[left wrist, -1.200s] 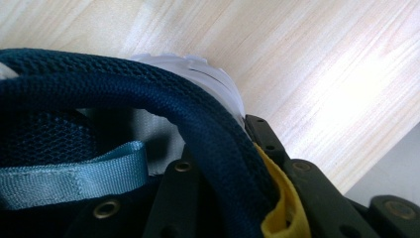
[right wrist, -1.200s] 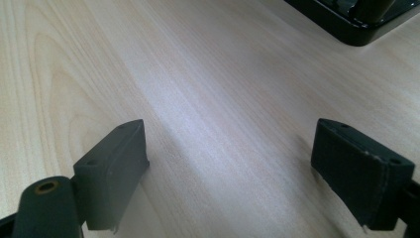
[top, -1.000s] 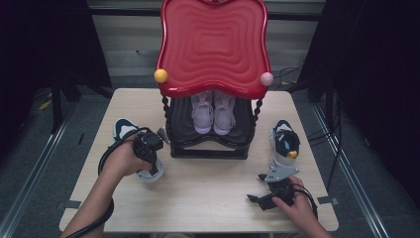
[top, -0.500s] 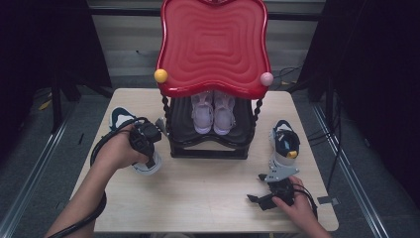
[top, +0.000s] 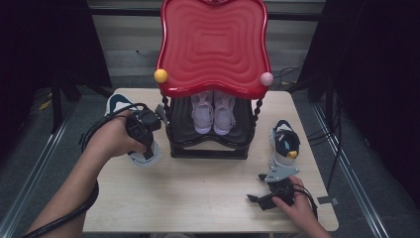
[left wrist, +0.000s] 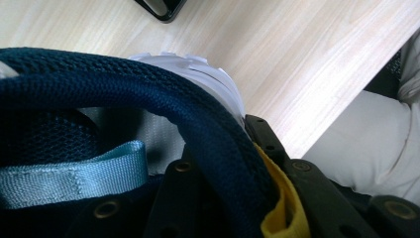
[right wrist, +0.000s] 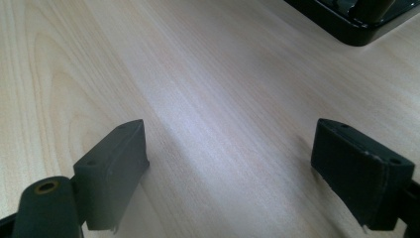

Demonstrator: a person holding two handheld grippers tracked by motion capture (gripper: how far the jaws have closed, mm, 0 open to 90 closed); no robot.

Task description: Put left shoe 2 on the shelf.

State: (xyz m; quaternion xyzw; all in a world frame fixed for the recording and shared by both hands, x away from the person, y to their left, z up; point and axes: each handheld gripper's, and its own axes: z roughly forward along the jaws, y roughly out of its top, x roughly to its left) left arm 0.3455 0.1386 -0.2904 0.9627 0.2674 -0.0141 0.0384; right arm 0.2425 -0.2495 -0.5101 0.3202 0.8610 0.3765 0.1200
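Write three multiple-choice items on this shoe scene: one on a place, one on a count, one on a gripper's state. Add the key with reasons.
1. Where does the lilac pair of shoes stand?
A. on the rack's lower shelf, under the red top
B. on the red top
C. on the floor

2. How many shoes are on the table and rack altogether?
A. two
B. four
C. six

3. How do the right gripper jaws stand?
A. clamped on a shoe
B. shut on nothing
C. open over bare table

Key:
1 A, the pair sits below the red top inside the black rack.
2 B, the lilac pair, the shoe in the left gripper, and the shoe by the right hand.
3 C, wood shows between the parted jaws.
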